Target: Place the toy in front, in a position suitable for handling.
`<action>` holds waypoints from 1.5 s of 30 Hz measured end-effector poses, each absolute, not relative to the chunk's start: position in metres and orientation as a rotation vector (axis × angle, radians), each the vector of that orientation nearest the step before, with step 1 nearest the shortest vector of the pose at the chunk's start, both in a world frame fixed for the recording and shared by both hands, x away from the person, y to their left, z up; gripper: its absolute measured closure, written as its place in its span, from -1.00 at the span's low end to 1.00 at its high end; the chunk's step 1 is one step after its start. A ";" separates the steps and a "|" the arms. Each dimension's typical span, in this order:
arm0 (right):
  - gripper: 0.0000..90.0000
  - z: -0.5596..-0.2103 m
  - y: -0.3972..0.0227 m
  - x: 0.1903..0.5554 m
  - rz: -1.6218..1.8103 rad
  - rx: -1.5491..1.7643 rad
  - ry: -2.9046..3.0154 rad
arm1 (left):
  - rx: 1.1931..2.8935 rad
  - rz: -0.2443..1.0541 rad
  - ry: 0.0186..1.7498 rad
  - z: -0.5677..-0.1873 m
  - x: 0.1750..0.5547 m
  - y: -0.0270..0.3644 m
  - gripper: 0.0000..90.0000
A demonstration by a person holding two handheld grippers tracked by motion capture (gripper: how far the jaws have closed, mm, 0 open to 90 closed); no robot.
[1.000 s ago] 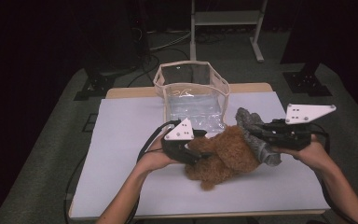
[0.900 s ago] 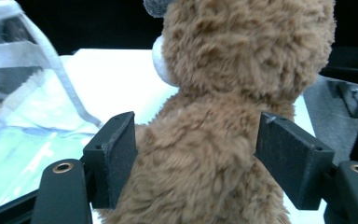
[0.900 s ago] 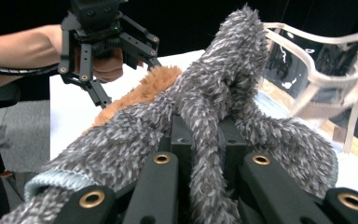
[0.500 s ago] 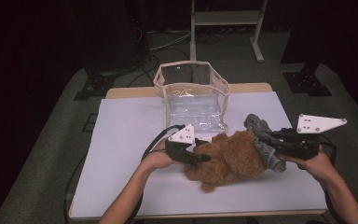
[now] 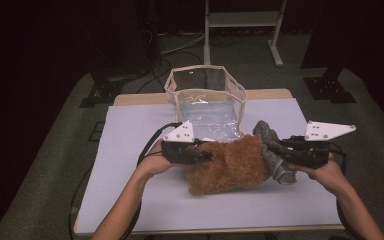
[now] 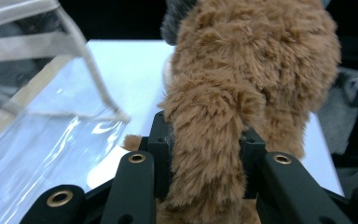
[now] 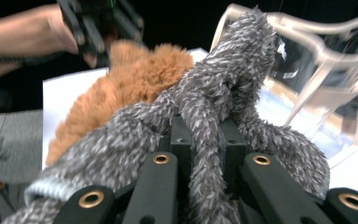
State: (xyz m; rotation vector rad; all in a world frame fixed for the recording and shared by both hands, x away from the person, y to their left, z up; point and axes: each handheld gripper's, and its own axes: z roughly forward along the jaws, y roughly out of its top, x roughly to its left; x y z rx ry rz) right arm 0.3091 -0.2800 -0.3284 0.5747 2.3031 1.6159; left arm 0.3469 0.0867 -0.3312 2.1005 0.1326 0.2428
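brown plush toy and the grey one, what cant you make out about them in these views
- Brown plush toy, left gripper view: its shape; the frame cuts it off.
- Grey plush toy, right gripper view: its lower end hidden behind the right gripper.
- Clear bag, high view: contents unreadable through glare.
- Left gripper, high view: jaw tips buried in fur.

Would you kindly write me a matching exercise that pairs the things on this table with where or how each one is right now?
Things:
1. fluffy brown plush toy
2. shaggy grey knitted fabric piece
3. clear plastic bag with beige trim
4. white table mat

States:
A. stands open behind the toy
B. clamped by the left gripper
C. lies flat under everything
D. clamped by the right gripper

Pairs: 1-B, 2-D, 3-A, 4-C
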 end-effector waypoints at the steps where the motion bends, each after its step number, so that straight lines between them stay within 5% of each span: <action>1: 0.77 -0.332 -0.278 0.310 1.587 0.583 2.328 | 2.110 0.241 0.137 -0.332 0.347 0.086 0.47; 15: 0.77 -0.295 -0.280 0.296 1.563 0.476 2.307 | 2.137 0.257 0.106 -0.323 0.346 0.050 0.46; 32: 0.77 -0.361 -0.241 0.292 1.407 0.464 2.543 | 2.252 0.257 0.078 -0.345 0.341 0.026 0.43; 39: 0.77 -0.339 -0.229 0.271 1.471 0.366 2.519 | 2.237 0.313 0.107 -0.337 0.342 0.016 0.43; 45: 0.78 -0.365 -0.233 0.281 1.318 0.401 2.572 | 2.238 0.295 0.113 -0.345 0.343 0.012 0.39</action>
